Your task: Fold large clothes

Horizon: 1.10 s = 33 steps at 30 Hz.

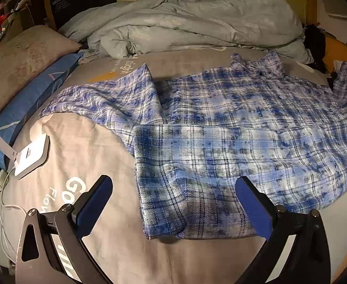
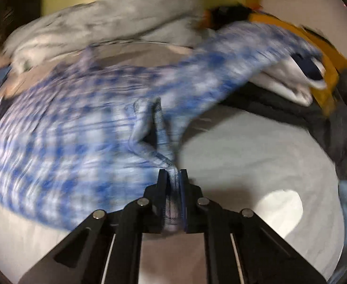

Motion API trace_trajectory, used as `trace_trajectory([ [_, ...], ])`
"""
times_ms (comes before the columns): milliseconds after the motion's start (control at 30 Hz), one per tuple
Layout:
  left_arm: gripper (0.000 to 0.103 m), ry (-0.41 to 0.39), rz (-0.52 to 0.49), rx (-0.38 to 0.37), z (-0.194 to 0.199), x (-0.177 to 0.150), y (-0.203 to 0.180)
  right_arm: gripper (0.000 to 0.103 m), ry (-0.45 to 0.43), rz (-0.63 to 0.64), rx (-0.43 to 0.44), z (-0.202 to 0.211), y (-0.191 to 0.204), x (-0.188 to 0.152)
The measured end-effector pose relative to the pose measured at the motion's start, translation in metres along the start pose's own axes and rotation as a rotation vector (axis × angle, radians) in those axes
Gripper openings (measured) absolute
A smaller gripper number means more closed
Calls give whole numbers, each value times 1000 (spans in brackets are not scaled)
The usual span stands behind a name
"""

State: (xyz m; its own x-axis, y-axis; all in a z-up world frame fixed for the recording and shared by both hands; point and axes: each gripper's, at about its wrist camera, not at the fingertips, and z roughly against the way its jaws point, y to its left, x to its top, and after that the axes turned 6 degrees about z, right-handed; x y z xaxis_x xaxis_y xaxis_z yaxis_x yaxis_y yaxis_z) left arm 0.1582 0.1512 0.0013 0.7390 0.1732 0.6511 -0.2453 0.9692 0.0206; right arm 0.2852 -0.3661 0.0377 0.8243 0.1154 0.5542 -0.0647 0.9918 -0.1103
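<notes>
Clenched on a bunched fold of the plaid shirt point(image 2: 67, 123), the right gripper point(image 2: 173, 177) tilts down over the pale bedsheet point(image 2: 244, 153), the view blurred. Spread wide and empty, the left gripper point(image 1: 173, 203) hovers above the shirt's folded hem point(image 1: 197, 189). At twelve o'clock lies a rumpled grey duvet point(image 1: 185, 23); at nine, a white lamp point(image 1: 31, 156) and blue pillow point(image 1: 36, 94).

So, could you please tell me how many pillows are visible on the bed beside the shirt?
2, both at the bed's left edge in the left wrist view: a beige patterned pillow and a blue pillow beside it. Others may hide under the grey duvet.
</notes>
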Motion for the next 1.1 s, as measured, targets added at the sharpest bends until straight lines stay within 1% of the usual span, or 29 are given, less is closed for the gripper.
trace_trajectory([
  [100, 103, 1, -3, 0, 0, 0, -1, 6, 14, -90, 40, -1, -24, -2],
  [167, 103, -3, 3, 0, 2, 1, 0, 6, -3, -130, 112, 8, -32, -5],
  [200, 103, -4, 7, 0, 3, 1, 1, 6, -18, -141, 161, 15, -34, -7],
  [267, 103, -4, 18, 0, 3, 2, 4, 18, -33, -147, 208, 27, -32, -11],
  [300, 103, -3, 22, 0, 3, 1, 5, 31, -29, -140, 223, 31, -30, -13],
  [333, 103, -2, 24, 2, 3, 1, 6, 41, -5, -128, 229, 32, -27, -15],
  [400, 103, 2, 27, 10, 2, 1, 7, 41, 42, -121, 232, 27, -22, -21],
  [467, 103, 10, 27, 14, -1, 0, 8, 41, 88, -147, 255, 16, -24, -29],
  [533, 103, 17, 29, 9, -2, 0, 7, 41, 108, -204, 309, 3, -31, -31],
  [600, 103, 19, 26, 2, -3, 0, 5, 41, 110, -260, 375, -5, -39, -31],
  [633, 103, 18, 22, 3, -3, 0, 4, 38, 112, -279, 397, -8, -41, -31],
  [667, 103, 17, 15, 5, -4, 0, 3, 32, 120, -287, 413, -11, -40, -31],
  [700, 103, 15, 7, 8, -3, -1, 1, 15, 136, -299, 431, -14, -40, -33],
  [733, 103, 12, 0, 13, -3, -2, 1, 6, 136, -315, 429, -14, -41, -34],
  [800, 103, 2, -6, 23, -1, -2, 1, 3, 115, -326, 429, -5, -43, -32],
  [833, 103, -4, 1, 16, 1, -1, 3, 3, 85, -323, 417, 4, -44, -30],
  [933, 103, -7, 62, -43, 5, 2, 13, 2, 12, -300, 413, 29, -45, -22],
  [967, 103, -13, 73, -45, 6, 2, 15, 2, 1, -278, 387, 33, -43, -21],
  [1000, 103, -18, 71, -38, 6, 3, 15, 2, 6, -246, 333, 34, -38, -20],
  [1033, 103, -22, 62, -26, 6, 3, 14, 2, 30, -217, 260, 29, -34, -20],
  [1067, 103, -24, 49, -13, 6, 3, 13, 2, 48, -212, 228, 24, -33, -21],
  [1100, 103, -23, 42, -8, 5, 3, 11, 2, 73, -222, 217, 17, -33, -24],
])
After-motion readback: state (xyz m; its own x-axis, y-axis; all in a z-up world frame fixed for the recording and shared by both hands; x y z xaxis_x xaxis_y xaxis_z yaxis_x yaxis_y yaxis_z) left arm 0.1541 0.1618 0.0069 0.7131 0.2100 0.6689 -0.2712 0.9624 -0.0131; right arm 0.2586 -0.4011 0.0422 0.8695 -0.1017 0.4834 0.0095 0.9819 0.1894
